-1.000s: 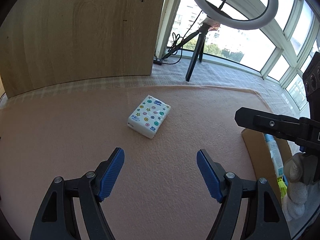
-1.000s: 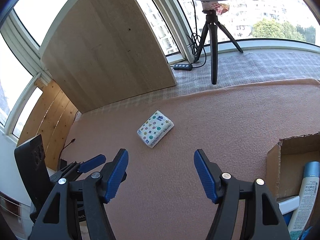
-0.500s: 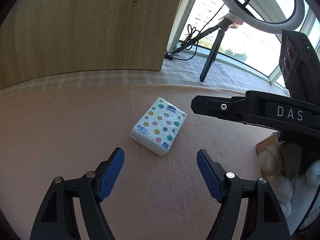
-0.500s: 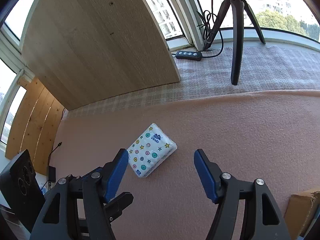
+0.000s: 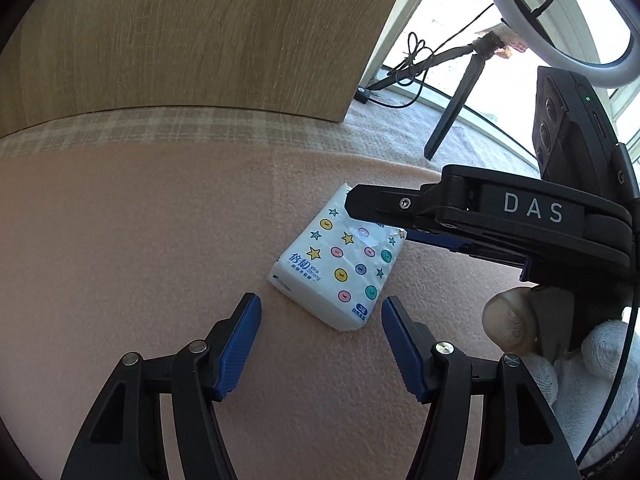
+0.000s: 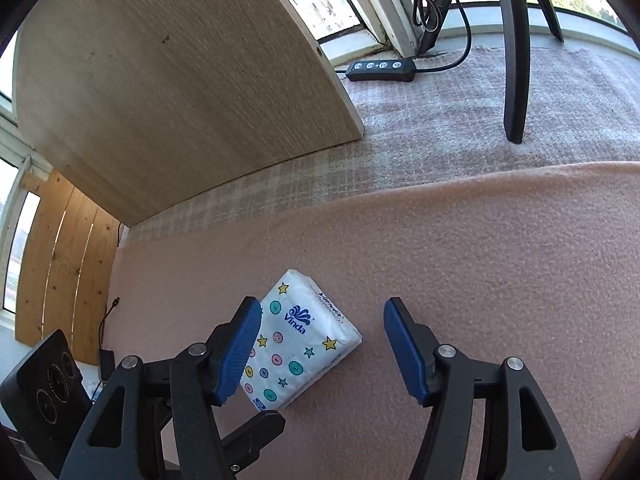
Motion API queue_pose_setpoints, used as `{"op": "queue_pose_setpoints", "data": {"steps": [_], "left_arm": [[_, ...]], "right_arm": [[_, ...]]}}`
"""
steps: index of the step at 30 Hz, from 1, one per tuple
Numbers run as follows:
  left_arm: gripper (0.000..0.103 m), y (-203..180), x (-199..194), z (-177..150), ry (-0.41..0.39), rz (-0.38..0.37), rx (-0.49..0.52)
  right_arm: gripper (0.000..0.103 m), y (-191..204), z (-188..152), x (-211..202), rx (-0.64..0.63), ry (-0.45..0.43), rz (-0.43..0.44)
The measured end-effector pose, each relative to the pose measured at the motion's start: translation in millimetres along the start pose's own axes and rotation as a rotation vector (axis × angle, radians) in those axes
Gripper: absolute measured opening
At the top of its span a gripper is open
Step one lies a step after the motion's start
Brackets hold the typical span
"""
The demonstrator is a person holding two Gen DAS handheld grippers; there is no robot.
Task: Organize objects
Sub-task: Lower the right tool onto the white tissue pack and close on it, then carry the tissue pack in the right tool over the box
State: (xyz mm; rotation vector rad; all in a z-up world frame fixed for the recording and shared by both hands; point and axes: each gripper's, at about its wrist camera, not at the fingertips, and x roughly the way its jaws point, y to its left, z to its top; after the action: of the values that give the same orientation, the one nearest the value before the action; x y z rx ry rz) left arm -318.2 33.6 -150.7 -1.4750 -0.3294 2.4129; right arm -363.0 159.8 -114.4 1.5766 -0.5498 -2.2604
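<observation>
Both grippers released: left gripper [image 5: 321,344] hangs just near of the tissue pack [image 5: 338,270], right gripper [image 6: 322,350] straddles its far end.

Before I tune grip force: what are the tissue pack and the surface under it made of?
The tissue pack looks like soft tissues in thin, glossy printed plastic film; its corners crease and it shines. The pink mat looks like matte, nubby fleece or felt, judging by its pebbled texture.
</observation>
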Motion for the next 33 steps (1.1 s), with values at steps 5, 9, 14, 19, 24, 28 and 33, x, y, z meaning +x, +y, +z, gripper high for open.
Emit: {"op": "queue_pose_setpoints", "data": {"steps": [5,9,14,19,24,28,33], "left_arm": [[0.056,-0.3,3.6,0.2,0.003,-0.015,0.004],[0.05,-3.3,4.1,0.1,0.006,-0.015,0.015],[0.046,-3.2,0.8,-3.1,0.009,-0.016,0.021],[0.045,-12.4,-13.4,-11.1,0.0,-0.012,0.051],[0.045,-28.2,-32.7,-24.9,-0.015,-0.015,0.091],[0.046,-47.2,-52.9,-42.3,-0.036,-0.024,0.12],[0.045,-73.5,-79.8,-65.4,-0.055,-0.046,0.155]], "right_arm": [[0.042,1.2,-0.4,4.4,-0.014,0.022,0.024],[0.04,5.0,-3.3,5.3,-0.019,0.029,0.032],[0.039,6.1,-9.1,0.8,-0.025,0.036,0.033],[0.038,5.2,-23.5,-10.7,-0.018,0.037,0.047],[0.038,5.9,-46.1,-32.9,-0.024,0.023,0.063],[0.038,7.3,-64.9,-57.0,-0.023,-0.007,0.069],[0.038,5.2,-90.7,-93.8,-0.037,-0.048,0.063]]}}
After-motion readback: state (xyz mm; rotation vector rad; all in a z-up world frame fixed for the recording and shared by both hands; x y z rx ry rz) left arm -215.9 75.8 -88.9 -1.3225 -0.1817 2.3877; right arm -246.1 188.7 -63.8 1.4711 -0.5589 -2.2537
